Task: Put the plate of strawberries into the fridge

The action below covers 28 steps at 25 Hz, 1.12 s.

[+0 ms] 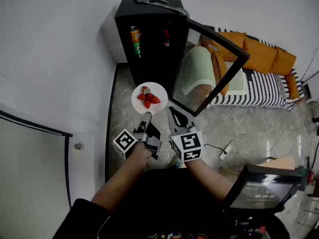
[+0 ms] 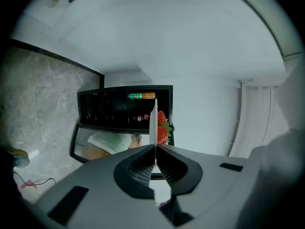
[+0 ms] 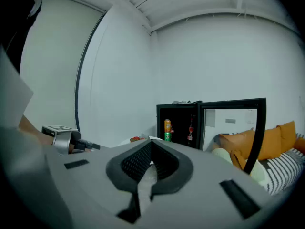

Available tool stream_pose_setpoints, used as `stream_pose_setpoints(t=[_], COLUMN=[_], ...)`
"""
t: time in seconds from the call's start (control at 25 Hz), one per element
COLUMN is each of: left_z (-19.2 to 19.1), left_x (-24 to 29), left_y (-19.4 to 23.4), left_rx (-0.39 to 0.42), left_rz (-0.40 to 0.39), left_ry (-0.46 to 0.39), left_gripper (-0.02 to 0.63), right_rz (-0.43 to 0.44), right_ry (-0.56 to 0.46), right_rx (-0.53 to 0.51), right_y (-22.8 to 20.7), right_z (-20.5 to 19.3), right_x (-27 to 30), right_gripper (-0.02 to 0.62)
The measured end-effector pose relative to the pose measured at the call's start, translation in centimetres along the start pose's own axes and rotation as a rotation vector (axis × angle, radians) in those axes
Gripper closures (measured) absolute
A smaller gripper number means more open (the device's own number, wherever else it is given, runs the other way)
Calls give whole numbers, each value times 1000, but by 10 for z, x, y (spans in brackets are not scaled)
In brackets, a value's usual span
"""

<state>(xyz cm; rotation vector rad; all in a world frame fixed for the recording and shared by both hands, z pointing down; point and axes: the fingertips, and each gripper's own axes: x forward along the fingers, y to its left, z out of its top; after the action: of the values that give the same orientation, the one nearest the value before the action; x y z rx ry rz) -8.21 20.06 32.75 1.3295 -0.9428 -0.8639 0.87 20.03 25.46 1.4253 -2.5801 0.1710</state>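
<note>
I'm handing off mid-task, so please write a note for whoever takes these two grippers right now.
Left gripper: shut on the rim of the plate, holding it in front of the fridge with the strawberries on it.
Right gripper: shut, empty, beside the left one.
Fridge door: open, swung to the right. Drinks stand inside.
Done: plate in hand, door open.
Left: set the plate inside, let go, probably close the door.
</note>
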Motion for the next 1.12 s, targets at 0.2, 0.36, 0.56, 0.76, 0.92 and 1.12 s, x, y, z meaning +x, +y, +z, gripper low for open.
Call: stream_pose_setpoints(t=[0.2,0.36,0.56,0.76,0.92,1.12], left_z=[-8,-15,-29,-40,-55,-70], left_x=[-2,8,5,23,40,42], left_y=[0,-1,15,10,5,13], left_rx=[-1,1,-4,-12,-14,-5], left_rz=[-2,7,5,8,4,25], left_ry=[-5,-10,-20,-41,-57,-84], left_gripper=[594,594,594,594,594,594], right_rz=[2,19,34,50,72,104], right_ry=[1,-8,-24,-30,-13,0], right_rx=[13,35,21,29,33,36], right_y=[-3,-13,-18,-39,-59,-72], right_z=[-5,-3,-16,-10,-13,-23], right_x=[-5,-6,-14,-13,-16,-26], right_gripper=[591,591,591,591,591,591])
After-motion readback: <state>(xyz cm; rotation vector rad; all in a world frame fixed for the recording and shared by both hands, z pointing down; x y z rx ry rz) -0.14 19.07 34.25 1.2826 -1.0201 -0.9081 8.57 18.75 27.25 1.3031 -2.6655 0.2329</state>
